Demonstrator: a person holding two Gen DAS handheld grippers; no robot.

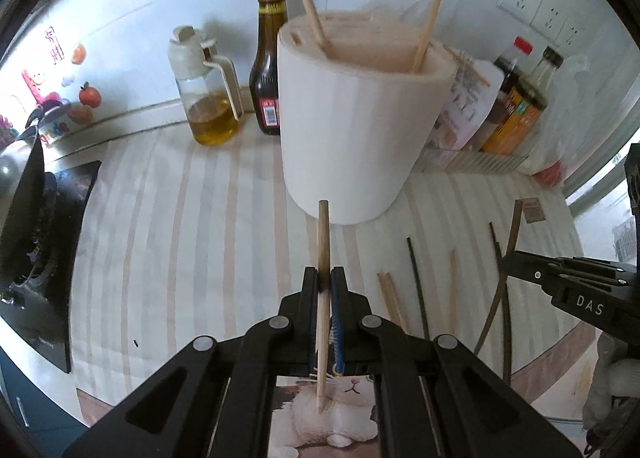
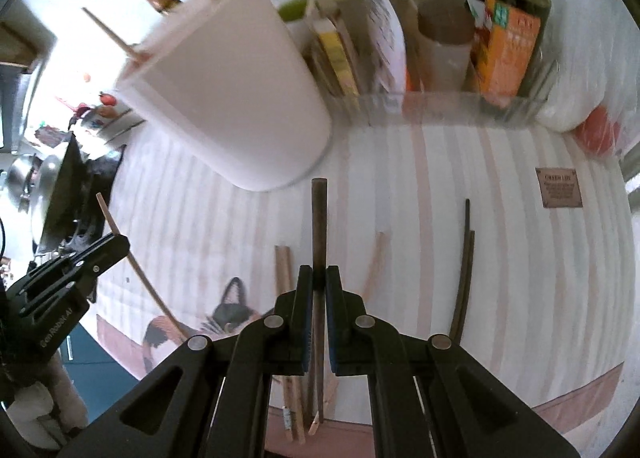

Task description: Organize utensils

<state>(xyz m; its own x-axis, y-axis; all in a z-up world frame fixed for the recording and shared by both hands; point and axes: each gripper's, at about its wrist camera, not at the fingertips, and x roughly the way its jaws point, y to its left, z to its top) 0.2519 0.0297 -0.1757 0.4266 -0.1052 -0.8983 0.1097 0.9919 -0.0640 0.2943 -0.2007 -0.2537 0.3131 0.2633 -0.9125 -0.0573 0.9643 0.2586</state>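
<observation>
My left gripper (image 1: 323,282) is shut on a light wooden chopstick (image 1: 322,234), which stands nearly upright above the striped cloth (image 1: 200,225). Just beyond it stands a white utensil holder (image 1: 352,129) with two light chopsticks in it. My right gripper (image 2: 319,278) is shut on a dark brown chopstick (image 2: 319,217), also lifted off the cloth. In the left wrist view the right gripper (image 1: 507,262) shows at the right edge. In the right wrist view the left gripper (image 2: 120,244) shows at the left. Several loose chopsticks (image 2: 286,270) lie on the cloth, some light, some dark (image 2: 466,258).
An oil cruet (image 1: 208,97) and a dark sauce bottle (image 1: 270,57) stand behind the holder. A clear tray (image 2: 460,105) at the back right holds bottles and packets. A black stove (image 1: 36,238) borders the cloth on the left.
</observation>
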